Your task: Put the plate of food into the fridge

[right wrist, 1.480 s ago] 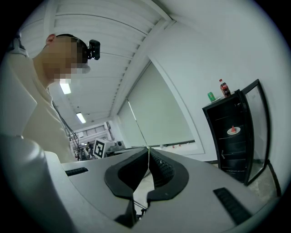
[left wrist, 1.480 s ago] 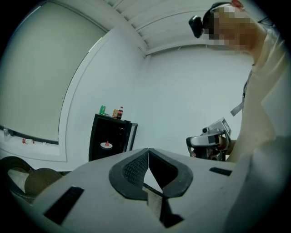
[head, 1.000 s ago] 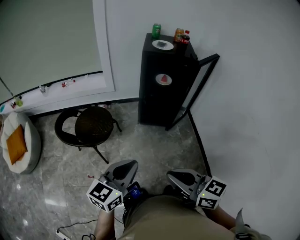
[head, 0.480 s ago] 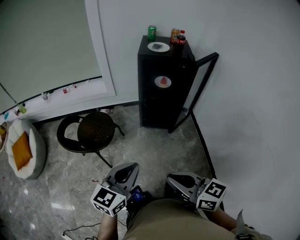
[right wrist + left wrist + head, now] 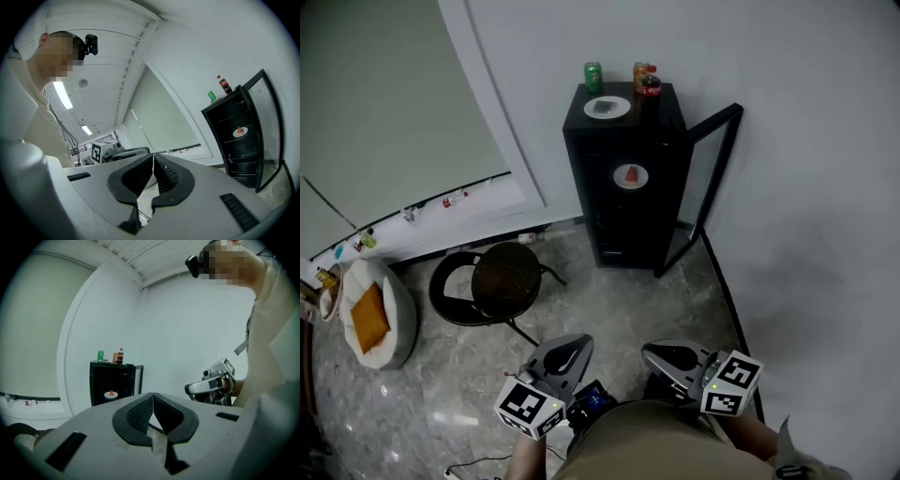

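Note:
A black mini fridge [image 5: 619, 202] stands against the white wall with its glass door [image 5: 712, 183] swung open to the right. A white plate with a red watermelon slice [image 5: 630, 175] sits on a shelf inside it; it also shows as the plate [image 5: 110, 394] and the plate [image 5: 240, 131] in the gripper views. A second white plate [image 5: 607, 107] rests on the fridge top. My left gripper [image 5: 567, 352] and right gripper [image 5: 661, 356] are held low near my body, far from the fridge, both shut and empty.
On the fridge top stand a green can [image 5: 593, 77], an orange can [image 5: 640, 74] and a cola bottle [image 5: 652, 84]. A round black stool [image 5: 502, 277] stands left of the fridge. A white pet bed with an orange cushion [image 5: 373, 317] lies at the far left.
The head view has shifted: fridge, stool and pet bed now sit lower and further right. Both grippers have travelled with the person and stay shut.

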A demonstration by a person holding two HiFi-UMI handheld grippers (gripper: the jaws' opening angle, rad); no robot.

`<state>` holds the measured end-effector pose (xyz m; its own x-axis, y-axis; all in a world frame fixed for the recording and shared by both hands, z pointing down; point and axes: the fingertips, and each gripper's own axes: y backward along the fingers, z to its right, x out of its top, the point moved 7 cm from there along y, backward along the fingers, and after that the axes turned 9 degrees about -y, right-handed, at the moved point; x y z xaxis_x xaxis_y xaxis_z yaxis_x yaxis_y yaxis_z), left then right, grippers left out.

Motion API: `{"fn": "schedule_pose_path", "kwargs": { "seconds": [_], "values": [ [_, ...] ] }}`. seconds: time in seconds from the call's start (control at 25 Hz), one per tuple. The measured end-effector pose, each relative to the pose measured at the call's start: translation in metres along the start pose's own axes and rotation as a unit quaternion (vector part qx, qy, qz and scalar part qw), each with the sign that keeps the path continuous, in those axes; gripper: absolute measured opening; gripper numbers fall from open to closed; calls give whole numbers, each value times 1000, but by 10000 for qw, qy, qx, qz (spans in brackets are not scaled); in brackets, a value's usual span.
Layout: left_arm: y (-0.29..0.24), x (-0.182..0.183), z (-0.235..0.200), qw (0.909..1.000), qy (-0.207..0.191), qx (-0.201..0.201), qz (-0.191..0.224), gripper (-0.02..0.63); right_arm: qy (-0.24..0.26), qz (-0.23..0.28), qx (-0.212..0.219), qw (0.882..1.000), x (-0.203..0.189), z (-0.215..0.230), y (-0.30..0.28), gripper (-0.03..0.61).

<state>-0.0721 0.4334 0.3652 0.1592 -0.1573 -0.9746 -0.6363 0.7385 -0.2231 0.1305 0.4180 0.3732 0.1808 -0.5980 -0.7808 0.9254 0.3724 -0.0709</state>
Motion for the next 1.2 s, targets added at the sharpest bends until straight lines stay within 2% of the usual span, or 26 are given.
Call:
{"fn": "schedule_pose_path", "kwargs": {
  "seconds": [0.16,0.36,0.52,0.92,1.2],
  "values": [
    [-31,10,2,9998,-3,170,-64,11,-73,36,117,9999,19,30,12,21],
    [-64,23,7,9980,-347,445,-267,11,-66,-45,267,9996,38,57,27,21],
    [-86,37,7,9969,-425,589,-307,11,-62,-130,386,9992,52,75,37,21],
    [-134,51,11,9963,-610,497,-357,11,-208,-91,347,9991,67,107,55,21],
    [-146,41,-1,9976,-488,380,-311,11,-323,-182,95,9993,67,121,53,21]
  ]
}}
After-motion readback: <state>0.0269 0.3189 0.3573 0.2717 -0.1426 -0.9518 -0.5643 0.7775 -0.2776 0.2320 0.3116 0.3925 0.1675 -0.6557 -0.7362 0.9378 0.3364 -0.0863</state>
